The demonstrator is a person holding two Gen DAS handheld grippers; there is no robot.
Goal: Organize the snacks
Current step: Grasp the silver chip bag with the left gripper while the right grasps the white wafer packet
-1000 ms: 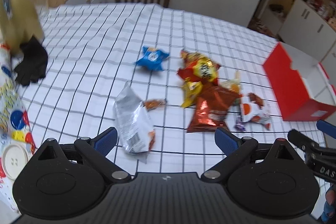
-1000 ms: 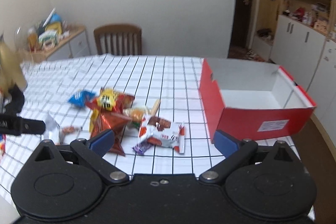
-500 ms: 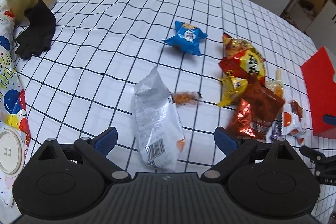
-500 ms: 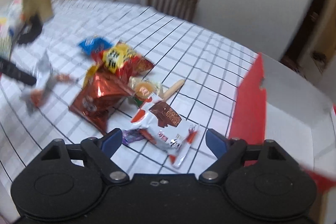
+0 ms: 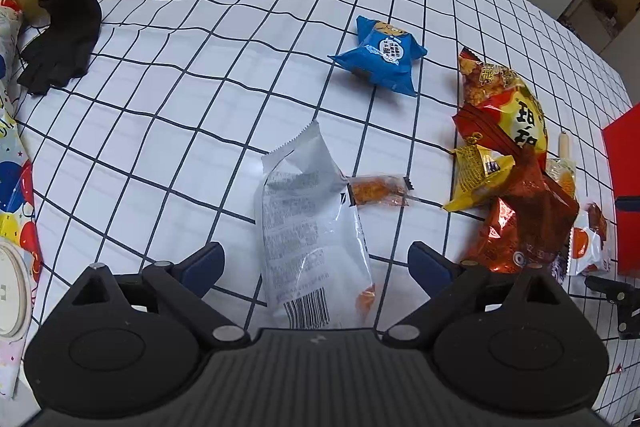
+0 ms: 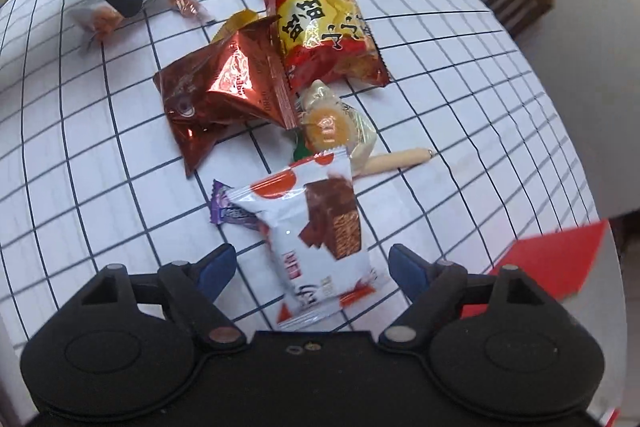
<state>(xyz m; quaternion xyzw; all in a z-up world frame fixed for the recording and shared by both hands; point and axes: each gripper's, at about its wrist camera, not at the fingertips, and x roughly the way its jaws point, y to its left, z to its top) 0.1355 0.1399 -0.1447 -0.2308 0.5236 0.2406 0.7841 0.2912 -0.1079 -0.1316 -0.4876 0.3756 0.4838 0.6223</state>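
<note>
Straddling targets: your left hand-held gripper [image 5: 314,261] is spread around the silver packet [image 5: 310,227] on the desk [image 5: 180,99]; right hand-held gripper [image 6: 310,263] is spread around the white wafer pack [image 6: 316,239]. Lower further, pinch mid-body, avoid the purple candy [image 6: 230,213] tucked beside.

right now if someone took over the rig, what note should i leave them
Left gripper: open, empty, straddling the silver foil snack bag on the checked tablecloth.
Right gripper: open, empty, straddling the white wafer packet.
Red cardboard box: to the right, only a corner in view.
Done: no snack is gripped yet.
Left: blue packet, yellow-red chip bag, copper foil bag and small sweets remain loose.
</note>
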